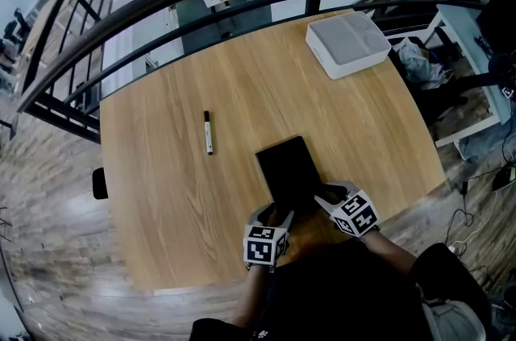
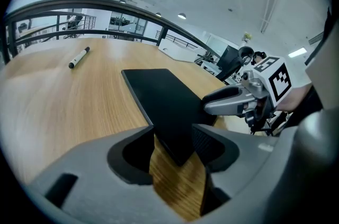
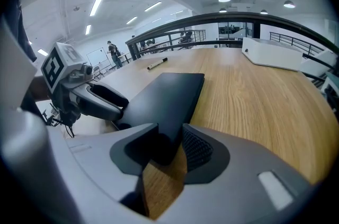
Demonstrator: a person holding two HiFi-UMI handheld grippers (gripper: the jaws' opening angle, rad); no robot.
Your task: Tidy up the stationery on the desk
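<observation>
Flat on the table (image 1: pixel 161 194), near edge: the black notebook (image 1: pixel 289 170). Both left tool (image 1: pixel 272 212) and right tool (image 1: pixel 326 193) had jaws apart, each straddling a near corner, unclamped. Judged thin, stiff, light, slick; pinch across its edge.

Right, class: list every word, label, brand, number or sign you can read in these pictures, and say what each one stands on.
No readable text anywhere.
Left cube and right cube: black-and-white square patterns only, no letters or numbers.
Pen: any print is too small to read.
Black pad: plain, no label shows.
White box: no print shows.
</observation>
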